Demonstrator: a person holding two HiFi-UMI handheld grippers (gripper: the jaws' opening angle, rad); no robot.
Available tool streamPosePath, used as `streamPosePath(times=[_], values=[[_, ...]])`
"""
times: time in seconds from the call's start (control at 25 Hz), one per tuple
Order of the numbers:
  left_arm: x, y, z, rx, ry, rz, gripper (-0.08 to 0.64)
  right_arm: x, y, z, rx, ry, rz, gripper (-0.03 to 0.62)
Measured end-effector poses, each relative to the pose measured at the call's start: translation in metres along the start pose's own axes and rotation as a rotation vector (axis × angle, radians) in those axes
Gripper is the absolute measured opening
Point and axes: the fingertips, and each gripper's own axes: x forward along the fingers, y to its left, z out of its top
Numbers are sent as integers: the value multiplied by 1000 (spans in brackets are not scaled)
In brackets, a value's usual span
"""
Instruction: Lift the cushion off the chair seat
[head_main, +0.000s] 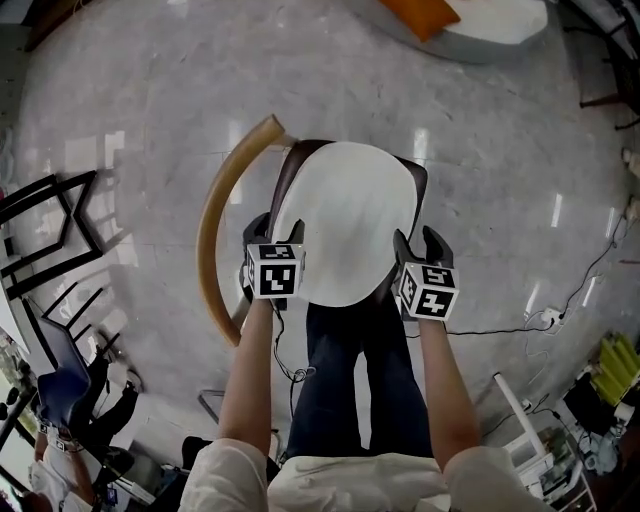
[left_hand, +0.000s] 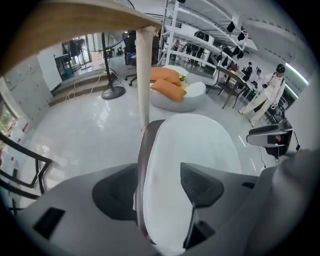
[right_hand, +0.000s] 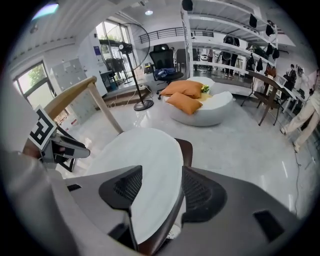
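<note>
The cushion is an oval pad, white on top with a dark brown layer under its rim. It is held level over my legs, beside the chair's curved wooden back rail. My left gripper is shut on its left edge, and my right gripper is shut on its right edge. In the left gripper view the jaws clamp the cushion and its brown layer at the left gripper. In the right gripper view the cushion sits between the jaws of the right gripper. The chair seat is hidden.
A wooden post joins the back rail just past the cushion. A white round sofa with orange cushions stands ahead on the glossy floor. A black metal rack is at the left, a cable at the right. People stand far off.
</note>
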Motion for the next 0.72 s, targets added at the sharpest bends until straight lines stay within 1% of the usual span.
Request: streamPosePath(times=[0.16,0.36,0.56,0.72], values=[[26,1,-23,5,42,-7,273,19,-6,-26,6,37,-5,264],[55,6,-34,6,93,-1,272,47,-13,-38,11,79,12,267],[65,4,-44,15,102,-10,272,57,-19,-56,22,107,11,267],[69,-3,-47,11,109,-48,263,64,-24,-72,18,144,12,267]])
